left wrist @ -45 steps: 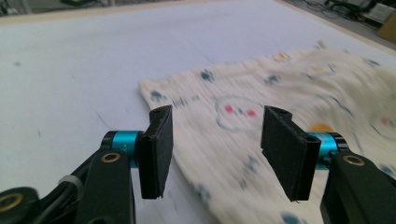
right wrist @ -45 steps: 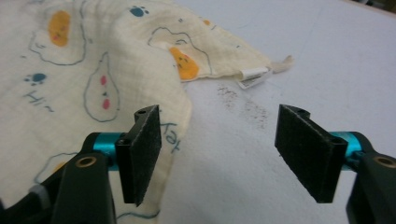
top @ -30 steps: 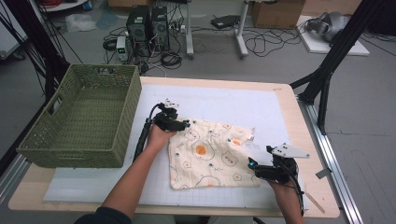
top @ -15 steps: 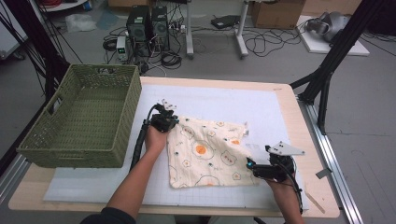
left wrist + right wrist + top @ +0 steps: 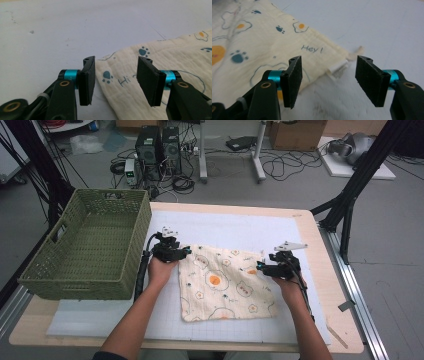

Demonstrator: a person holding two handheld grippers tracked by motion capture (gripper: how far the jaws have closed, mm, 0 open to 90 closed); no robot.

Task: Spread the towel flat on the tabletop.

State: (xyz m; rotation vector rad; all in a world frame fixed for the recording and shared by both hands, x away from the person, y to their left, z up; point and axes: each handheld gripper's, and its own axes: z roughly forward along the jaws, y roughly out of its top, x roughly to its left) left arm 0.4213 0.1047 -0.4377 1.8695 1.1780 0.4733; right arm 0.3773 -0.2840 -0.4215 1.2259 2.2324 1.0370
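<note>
Holding a gripper in each hand, you have them set at the two far corners of the cream cloth (image 5: 222, 282), which lies spread flat on the white mat (image 5: 240, 227) in the middle of the table (image 5: 310, 220). Your left gripper (image 5: 184, 252) sits at the cloth's far left corner, just beside the green wicker basket (image 5: 85, 247). Its jaws have just been opening and now stand apart; in the left gripper view the corner of the cloth (image 5: 155, 65), printed with blue paw marks, lies on the mat between and beyond the pads, and neither pad presses on it. Your right gripper (image 5: 261, 266) is at the far right corner. Its jaws have just been closing, yet they are still apart and grip nothing: in the right gripper view the cloth's (image 5: 262, 37) corner with the words "Hey!" and a small white label (image 5: 338, 68) lies on the mat between the two pads, clear of both. The cloth's near edge lies towards you, between your two forearms. The basket stands at the left edge of the table, apart from the cloth.
</note>
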